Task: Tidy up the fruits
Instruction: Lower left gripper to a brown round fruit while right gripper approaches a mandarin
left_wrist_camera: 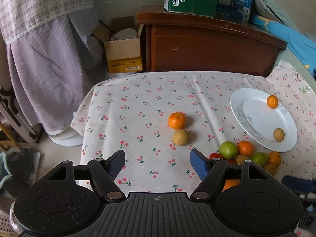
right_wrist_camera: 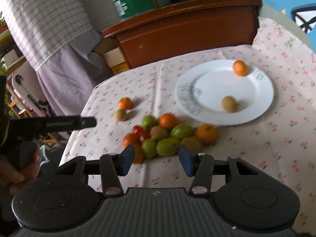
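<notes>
A white plate (left_wrist_camera: pixel 256 116) (right_wrist_camera: pixel 213 83) on the cherry-print cloth holds an orange (left_wrist_camera: pixel 272 101) (right_wrist_camera: pixel 240 67) and a brown kiwi (left_wrist_camera: pixel 278 134) (right_wrist_camera: pixel 229 104). A loose orange (left_wrist_camera: pixel 176 120) (right_wrist_camera: pixel 125 103) and kiwi (left_wrist_camera: pixel 180 137) (right_wrist_camera: pixel 120 114) lie apart to the left. A pile of green, orange, red and brown fruits (left_wrist_camera: pixel 244 154) (right_wrist_camera: pixel 167 138) lies in front of the plate. My left gripper (left_wrist_camera: pixel 158 164) is open and empty, just short of the loose kiwi. My right gripper (right_wrist_camera: pixel 156 159) is open and empty at the pile's near edge.
The table cloth (left_wrist_camera: pixel 138 108) ends at the left and far edges. A brown wooden cabinet (left_wrist_camera: pixel 207 45) with boxes on top stands behind the table. A cardboard box (left_wrist_camera: pixel 123 47) sits on the floor. The left gripper's body (right_wrist_camera: pixel 59 124) shows at the right wrist view's left.
</notes>
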